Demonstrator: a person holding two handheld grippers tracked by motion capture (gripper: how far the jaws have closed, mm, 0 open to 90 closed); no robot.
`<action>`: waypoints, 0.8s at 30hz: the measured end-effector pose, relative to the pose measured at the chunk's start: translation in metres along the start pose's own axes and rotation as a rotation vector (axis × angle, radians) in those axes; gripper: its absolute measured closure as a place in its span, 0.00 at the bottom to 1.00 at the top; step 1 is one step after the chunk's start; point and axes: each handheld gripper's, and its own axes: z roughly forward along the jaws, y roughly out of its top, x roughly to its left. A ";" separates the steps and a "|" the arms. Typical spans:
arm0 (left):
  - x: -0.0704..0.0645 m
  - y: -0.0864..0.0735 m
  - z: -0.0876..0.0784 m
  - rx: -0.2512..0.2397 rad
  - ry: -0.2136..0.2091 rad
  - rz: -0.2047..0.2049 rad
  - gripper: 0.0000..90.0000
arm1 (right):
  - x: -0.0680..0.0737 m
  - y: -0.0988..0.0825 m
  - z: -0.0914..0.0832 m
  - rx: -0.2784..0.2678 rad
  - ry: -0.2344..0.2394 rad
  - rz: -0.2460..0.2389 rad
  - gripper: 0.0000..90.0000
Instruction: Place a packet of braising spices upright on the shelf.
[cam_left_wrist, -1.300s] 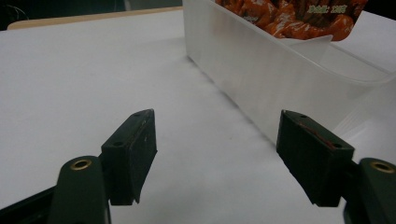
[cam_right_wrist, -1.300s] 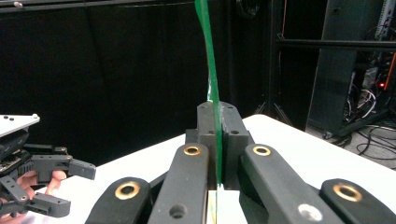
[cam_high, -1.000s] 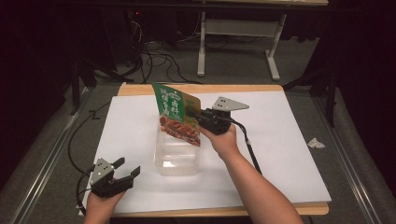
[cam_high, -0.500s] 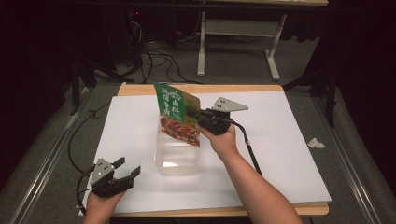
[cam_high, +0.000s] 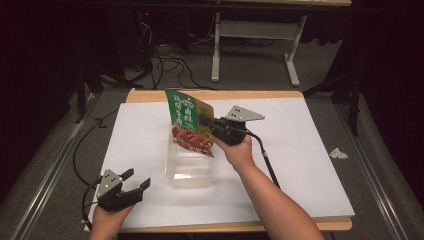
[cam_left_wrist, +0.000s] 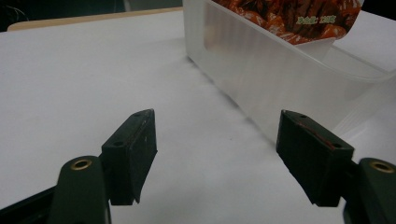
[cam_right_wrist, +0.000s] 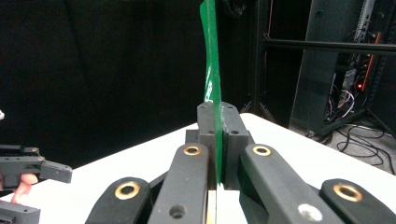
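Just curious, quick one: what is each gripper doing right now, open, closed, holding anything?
Left gripper: open, holding nothing, near the clear plastic container.
Right gripper: closed on the green snack pouch.

High view looks down; both gripper views sit low, sharing the table (cam_high: 310, 165).

The pouch (cam_high: 190, 123) is green across its upper part with pale lettering, and reddish-brown with a glossy food picture lower down; in the right gripper view its edge (cam_right_wrist: 213, 70) shows plain bright green. The container (cam_high: 190, 168) is clear, faintly milky plastic, and the tabletop (cam_high: 310, 165) is white with a light wooden rim. Both claws, left (cam_high: 136, 181) and right (cam_high: 206, 121), are black, with brass-coloured rivets and grey plates.
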 end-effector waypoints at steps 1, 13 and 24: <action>0.000 0.000 0.000 -0.001 0.000 0.000 0.33 | 0.000 -0.001 0.000 0.001 -0.001 -0.001 1.00; 0.000 0.000 0.000 0.003 0.000 0.004 0.33 | -0.002 -0.004 -0.001 -0.002 -0.010 0.011 1.00; 0.000 0.000 0.001 0.003 0.001 0.004 0.33 | -0.003 -0.012 0.000 0.013 -0.020 0.013 1.00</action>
